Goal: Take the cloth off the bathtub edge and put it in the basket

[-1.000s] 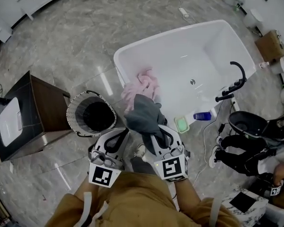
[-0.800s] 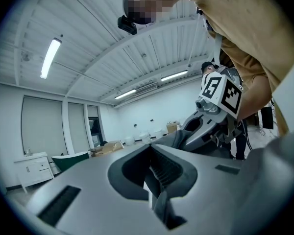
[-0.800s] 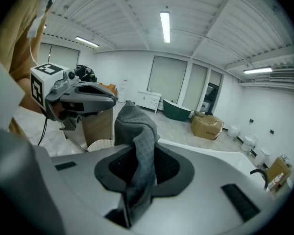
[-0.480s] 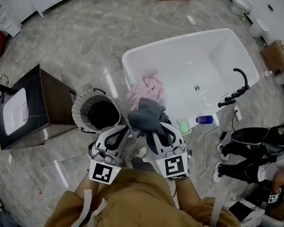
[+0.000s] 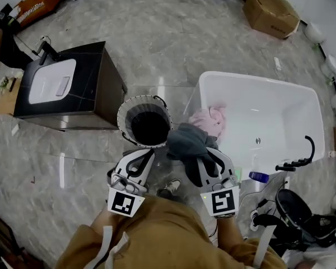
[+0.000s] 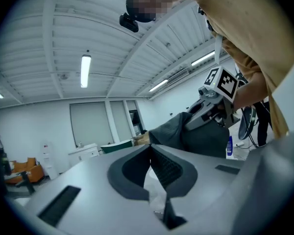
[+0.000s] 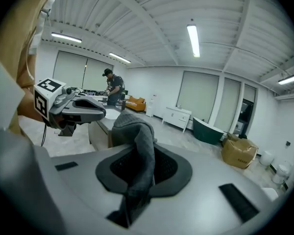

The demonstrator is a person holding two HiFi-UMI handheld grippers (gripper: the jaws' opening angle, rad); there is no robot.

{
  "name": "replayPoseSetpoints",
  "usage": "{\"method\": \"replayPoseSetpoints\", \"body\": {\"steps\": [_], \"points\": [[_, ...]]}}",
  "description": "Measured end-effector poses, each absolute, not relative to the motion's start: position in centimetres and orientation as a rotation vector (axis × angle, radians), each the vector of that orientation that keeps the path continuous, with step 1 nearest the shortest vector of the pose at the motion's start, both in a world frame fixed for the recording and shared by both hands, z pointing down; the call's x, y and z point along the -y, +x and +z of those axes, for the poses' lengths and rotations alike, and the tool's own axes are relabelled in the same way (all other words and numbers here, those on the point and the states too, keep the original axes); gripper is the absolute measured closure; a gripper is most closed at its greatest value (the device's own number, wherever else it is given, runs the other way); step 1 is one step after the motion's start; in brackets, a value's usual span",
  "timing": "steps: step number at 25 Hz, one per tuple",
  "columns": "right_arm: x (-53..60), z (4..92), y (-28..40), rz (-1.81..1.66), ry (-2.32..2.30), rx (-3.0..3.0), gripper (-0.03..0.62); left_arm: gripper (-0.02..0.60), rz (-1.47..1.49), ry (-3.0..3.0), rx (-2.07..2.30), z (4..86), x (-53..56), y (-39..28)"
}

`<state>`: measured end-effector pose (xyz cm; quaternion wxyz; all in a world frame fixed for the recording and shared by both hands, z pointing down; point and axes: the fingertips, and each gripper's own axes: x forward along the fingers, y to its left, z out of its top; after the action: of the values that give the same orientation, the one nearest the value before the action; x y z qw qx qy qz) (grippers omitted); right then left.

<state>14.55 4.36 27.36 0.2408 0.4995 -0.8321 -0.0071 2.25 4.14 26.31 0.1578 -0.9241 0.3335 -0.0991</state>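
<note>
A dark grey cloth (image 5: 187, 142) hangs bunched from my right gripper (image 5: 200, 152), whose jaws are closing on it; in the right gripper view the cloth (image 7: 142, 151) drapes down between the pads. It hovers just right of the round wicker basket (image 5: 123, 116), near the bathtub's (image 5: 252, 77) left end. A pink cloth (image 5: 207, 119) lies over that end of the tub rim. My left gripper (image 5: 147, 153) is beside the right one, below the basket, shut with nothing in it (image 6: 151, 151).
A black cabinet with a white basin top (image 5: 67, 88) stands left of the basket. A black faucet (image 5: 302, 156) and a blue bottle (image 5: 259, 176) are by the tub's near side. A cardboard box (image 5: 269, 13) sits beyond the tub and a black chair (image 5: 297, 212) at lower right.
Both grippers and the grey cloth have moved left, away from the tub edge, to beside the basket. The pink cloth stays on the tub rim.
</note>
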Motion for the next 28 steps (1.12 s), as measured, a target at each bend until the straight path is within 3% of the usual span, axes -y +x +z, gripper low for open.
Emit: {"method": "replayPoseSetpoints", "body": {"steps": [9, 17, 28], "points": [[-0.9, 24.5, 4.2, -0.105, 1.291, 2.310, 0.546, 0.575, -0.234, -2.608, -1.129, 25.7, -1.6, -9.8], [2.0, 22.0, -3.3, -0.152, 1.350, 2.308, 0.546, 0.575, -0.155, -2.613, -1.073, 24.7, 1.8, -16.2], [4.9, 20.8, -6.5, -0.173, 1.302, 2.375, 0.546, 0.575, -0.156, -2.640, -1.121, 25.6, 3.8, -17.3]]}}
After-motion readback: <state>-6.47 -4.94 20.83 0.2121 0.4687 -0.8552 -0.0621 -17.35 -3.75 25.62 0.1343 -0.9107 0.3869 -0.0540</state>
